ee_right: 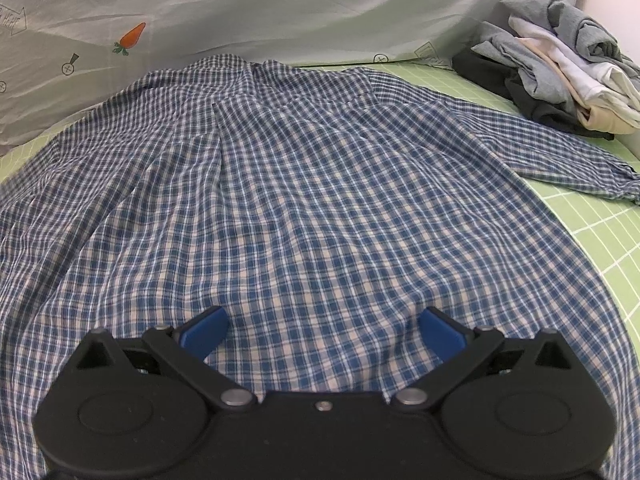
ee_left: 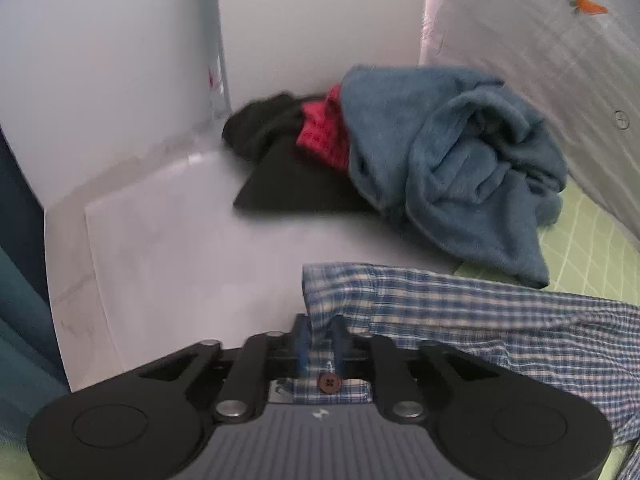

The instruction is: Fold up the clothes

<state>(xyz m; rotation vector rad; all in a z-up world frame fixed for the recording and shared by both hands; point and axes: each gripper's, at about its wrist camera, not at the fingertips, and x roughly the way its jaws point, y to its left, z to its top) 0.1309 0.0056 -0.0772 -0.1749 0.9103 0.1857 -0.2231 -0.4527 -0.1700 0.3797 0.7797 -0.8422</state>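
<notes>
Left wrist view first: the left gripper has its blue fingers pinched tight on an edge of the plaid shirt, right by a brown button; the cloth bunches up between the pads and trails off to the right over the green grid sheet. Further back there's a messy heap in the corner against the white panels: a blue fleece blanket, a bit of red fabric poking out, and a black garment partly under both.

Right wrist view: the right gripper is spread wide, fingers well apart and gripping nothing, just above the shirt; the shirt lies spread flat across the bed, one sleeve stretched out to the right over the green sheet. A pillow with a little carrot print sits behind the collar end; off to the far right there's a pile of grey, white and dark clothes, not touching the shirt.
</notes>
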